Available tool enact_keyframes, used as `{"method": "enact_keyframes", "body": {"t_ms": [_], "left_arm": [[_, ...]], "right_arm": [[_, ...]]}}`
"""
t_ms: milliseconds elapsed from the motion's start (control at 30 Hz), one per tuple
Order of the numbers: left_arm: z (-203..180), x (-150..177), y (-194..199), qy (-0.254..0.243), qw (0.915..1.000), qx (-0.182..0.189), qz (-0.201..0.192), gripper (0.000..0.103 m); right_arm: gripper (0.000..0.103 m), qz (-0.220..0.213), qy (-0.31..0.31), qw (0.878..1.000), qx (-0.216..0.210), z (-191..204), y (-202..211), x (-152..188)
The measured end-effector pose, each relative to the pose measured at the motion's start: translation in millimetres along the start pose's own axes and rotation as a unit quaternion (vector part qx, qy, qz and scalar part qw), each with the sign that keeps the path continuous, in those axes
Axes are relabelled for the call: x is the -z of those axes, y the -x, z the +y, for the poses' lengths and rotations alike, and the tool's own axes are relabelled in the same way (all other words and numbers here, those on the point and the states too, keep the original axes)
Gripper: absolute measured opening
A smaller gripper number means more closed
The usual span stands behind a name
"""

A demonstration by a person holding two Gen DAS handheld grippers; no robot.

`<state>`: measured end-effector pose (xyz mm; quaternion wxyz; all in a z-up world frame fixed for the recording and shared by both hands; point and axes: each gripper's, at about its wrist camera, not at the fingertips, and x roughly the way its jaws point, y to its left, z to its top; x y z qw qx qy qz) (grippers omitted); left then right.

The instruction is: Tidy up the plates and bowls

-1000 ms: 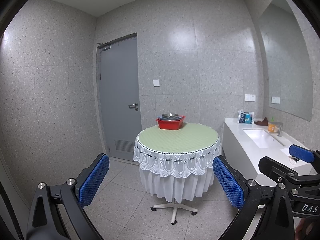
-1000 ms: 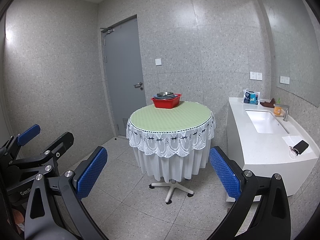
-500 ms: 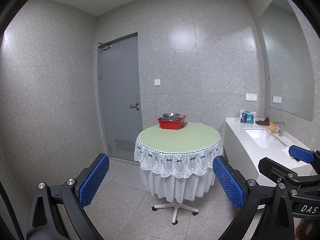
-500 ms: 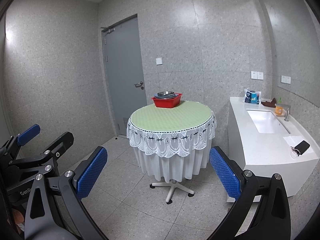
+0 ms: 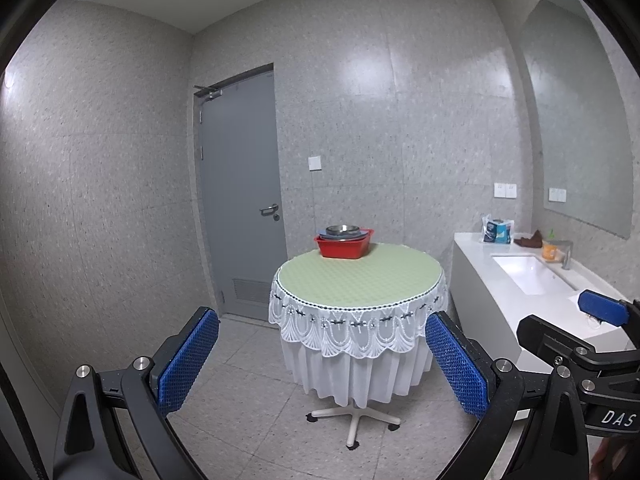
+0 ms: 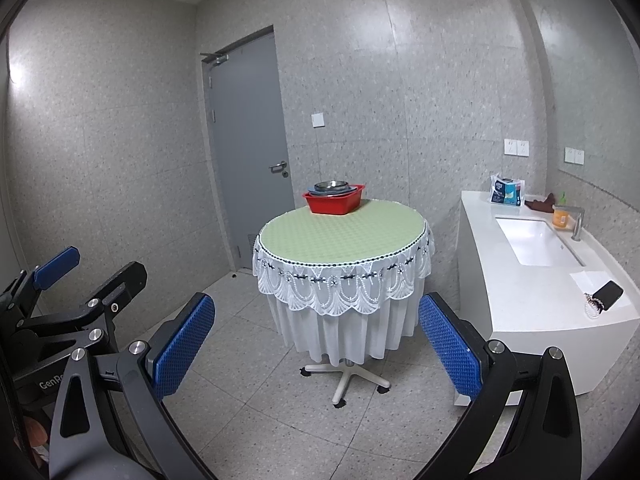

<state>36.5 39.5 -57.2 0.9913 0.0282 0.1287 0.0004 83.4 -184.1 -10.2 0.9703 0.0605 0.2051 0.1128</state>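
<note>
A red basin [image 5: 343,245] [image 6: 334,201] stands at the far edge of a round table [image 5: 360,276] [image 6: 340,236] with a green top and white lace skirt. Stacked dishes rest in it, topped by a metal bowl [image 5: 341,230] [image 6: 330,185] over bluish plates. My left gripper [image 5: 320,354] is open and empty, well short of the table, above the floor. My right gripper [image 6: 316,338] is likewise open and empty at a similar distance. Each view shows the other gripper at its side edge.
A white vanity counter [image 6: 520,276] with a sink [image 6: 536,240] runs along the right wall, carrying a blue packet [image 6: 507,192], an orange cup [image 6: 560,216] and a dark phone [image 6: 608,290]. A grey door [image 5: 240,200] is shut behind the table. The table's wheeled base [image 6: 344,380] stands on tiled floor.
Both views have drifted very slightly; the table sits a touch further right and lower in frame. Both grippers stay open.
</note>
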Motion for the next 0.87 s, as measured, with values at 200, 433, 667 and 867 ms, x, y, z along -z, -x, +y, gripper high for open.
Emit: {"method": "enact_keyframes", "body": {"t_ms": [200,433,667,867], "left_arm": [[-20,-17,-15,-0.005,0.9999,-0.009,0.012,0.102],[-46,-43,-42,0.0,0.9995,-0.016,0.026,0.102],[-67,-61,-80,-0.001,0.9993,-0.018,0.032,0.102],[-85,-76,-131,-0.003,0.9989,-0.017,0.044,0.102]], "right_arm": [[0.103,0.013,-0.004,1.0,-0.005,-16,-14,-11],[0.103,0.03,-0.005,0.999,-0.009,-39,-38,-26],[0.103,0.038,-0.007,0.999,-0.007,-59,-62,-37],[0.103,0.049,-0.013,0.999,-0.006,-78,-95,-44]]}}
